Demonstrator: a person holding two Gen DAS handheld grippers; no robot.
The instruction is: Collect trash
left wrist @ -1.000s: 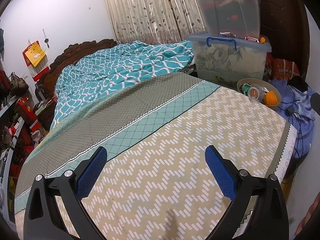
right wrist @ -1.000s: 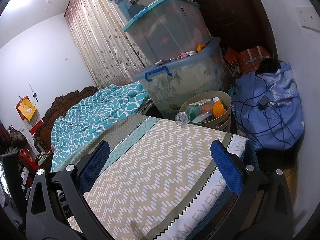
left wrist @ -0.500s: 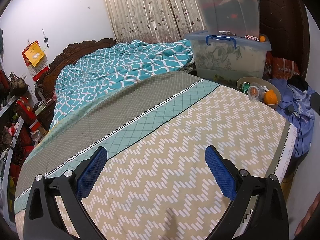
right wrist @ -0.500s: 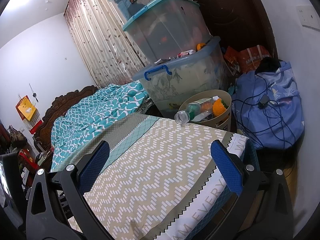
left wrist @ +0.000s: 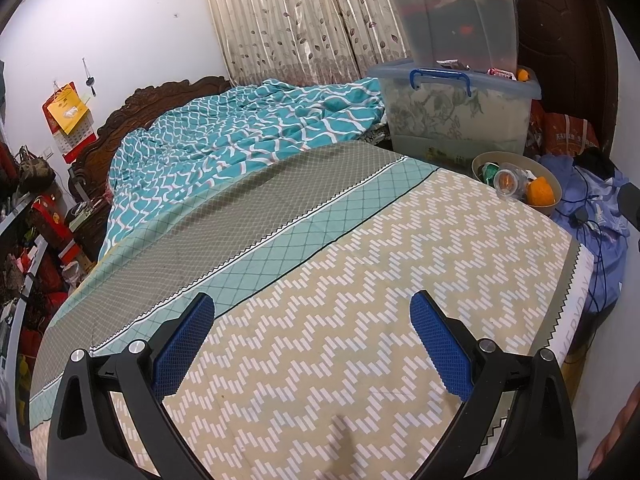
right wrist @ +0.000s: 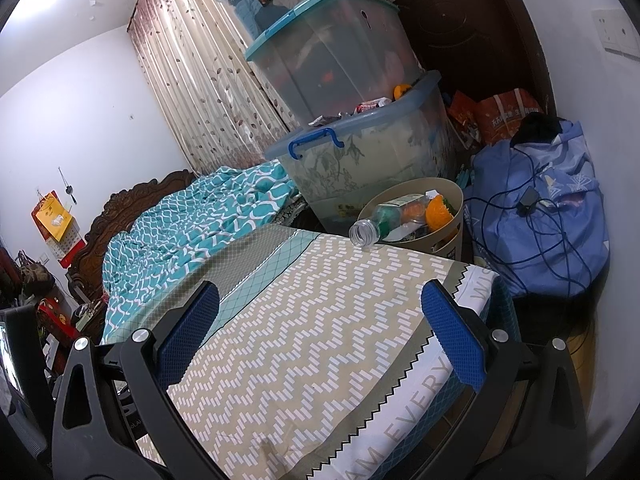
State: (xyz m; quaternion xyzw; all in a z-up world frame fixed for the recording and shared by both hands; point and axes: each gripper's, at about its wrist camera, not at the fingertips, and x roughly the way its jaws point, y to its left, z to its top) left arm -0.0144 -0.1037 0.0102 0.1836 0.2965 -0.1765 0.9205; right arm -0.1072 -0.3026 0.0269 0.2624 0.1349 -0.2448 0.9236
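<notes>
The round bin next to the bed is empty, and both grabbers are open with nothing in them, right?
Not quite. The bin isn't empty: the right wrist view shows a plastic bottle and orange scraps in it. The rest holds: the left grabber and right grabber are open and hold nothing.

a bed [left wrist: 320, 340] fills most of the room, its cover in beige zigzag with a grey-green band beside it. a teal patterned quilt [left wrist: 240, 136] lies bunched toward the carved wooden headboard [left wrist: 160, 96]. leaf-print curtains [left wrist: 288, 20] hang behind. at the far corner of the bed, clear storage boxes [right wrist: 320, 60] stand stacked, the lowest with a blue handle [right wrist: 316, 142]. a dark wooden door [right wrist: 472, 32] is behind them. a blue cloth bundle [right wrist: 552, 208] with dark cables [right wrist: 516, 216] draped over it sits against the wall, orange bags [right wrist: 504, 114] behind it. a red calendar [left wrist: 68, 120] hangs on the left wall.
</notes>
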